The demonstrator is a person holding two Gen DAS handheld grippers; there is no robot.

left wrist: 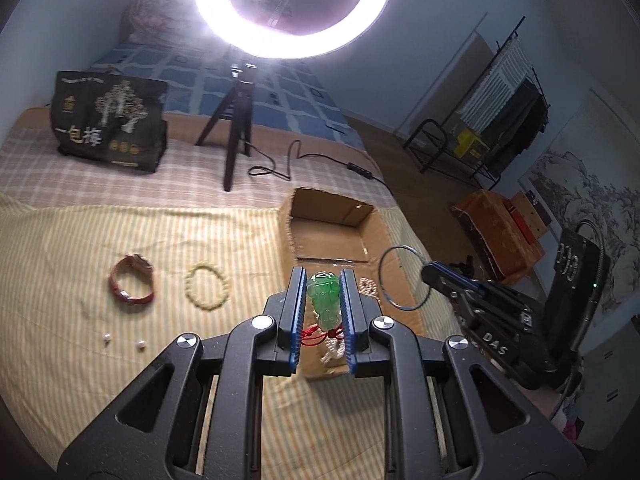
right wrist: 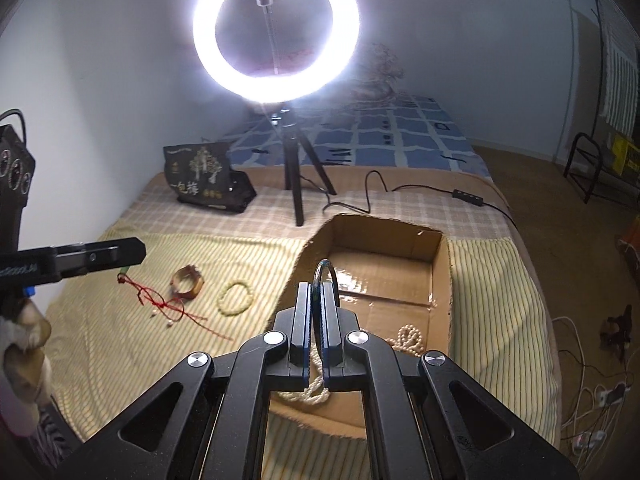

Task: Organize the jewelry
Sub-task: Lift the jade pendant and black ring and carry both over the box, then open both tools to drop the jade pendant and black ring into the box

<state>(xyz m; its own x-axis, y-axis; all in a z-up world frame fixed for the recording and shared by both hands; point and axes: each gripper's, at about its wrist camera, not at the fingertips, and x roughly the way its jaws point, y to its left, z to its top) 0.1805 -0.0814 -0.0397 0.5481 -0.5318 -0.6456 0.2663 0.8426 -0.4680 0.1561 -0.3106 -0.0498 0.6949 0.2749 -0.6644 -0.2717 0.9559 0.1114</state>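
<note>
Left hand-held gripper [left wrist: 323, 298] pinches green pendant [left wrist: 325, 300], right hand-held gripper [right wrist: 317, 300] clamps thin bangle [right wrist: 326, 270] edgewise, both poised over cardboard box [right wrist: 442, 276] ahead, likely for dropping beside pearls [right wrist: 408, 338] below.

A lit ring light [right wrist: 276, 36] stands on a black tripod [right wrist: 298, 168] on the bed [left wrist: 48, 152], its cable [right wrist: 420, 188] trailing right across a checked blanket [right wrist: 460, 216] to an inline switch. Left of the tripod sits a dark printed bag [left wrist: 110, 128] with gold lettering. A yellow striped cloth [left wrist: 120, 232] covers the near part of the bed; a blue patterned quilt [right wrist: 400, 136] lies farther back. A black rack [left wrist: 496, 112] hung with what may be clothes stands by the wall on the right. White cords [right wrist: 592, 400] lie on the floor.
</note>
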